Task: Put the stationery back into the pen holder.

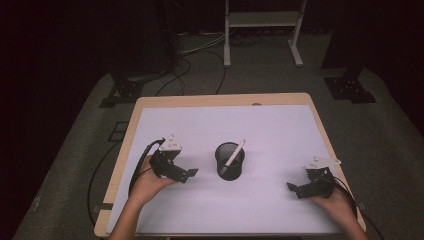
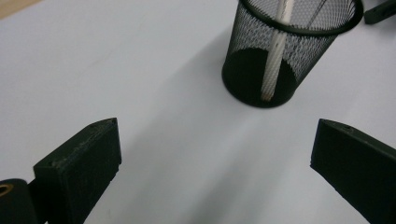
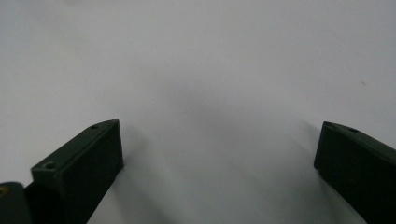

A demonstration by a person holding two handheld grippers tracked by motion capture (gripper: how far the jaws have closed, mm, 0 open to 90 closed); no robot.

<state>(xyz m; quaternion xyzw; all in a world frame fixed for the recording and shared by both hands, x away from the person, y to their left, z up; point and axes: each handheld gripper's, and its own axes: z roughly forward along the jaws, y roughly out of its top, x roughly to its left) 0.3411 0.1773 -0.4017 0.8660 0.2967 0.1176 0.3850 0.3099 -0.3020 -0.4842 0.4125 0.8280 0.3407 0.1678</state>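
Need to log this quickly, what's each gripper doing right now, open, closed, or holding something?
Left gripper: open, holding nothing, aimed at the mesh cup with the white pen.
Right gripper: open, holding nothing, over the white sheet.

A black mesh cup stands mid-surface, white pen leaning inside; left hand-held gripper sits near it, right hand-held gripper well apart.

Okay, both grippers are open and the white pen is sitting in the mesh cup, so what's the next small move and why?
Probably ease the left gripper forward toward the mesh cup. Its jaws stand wide open with nothing between them, and the cup with the white pen leaning inside lies just ahead of it. The right gripper is open too, but faces bare white table cover, farther from the cup.
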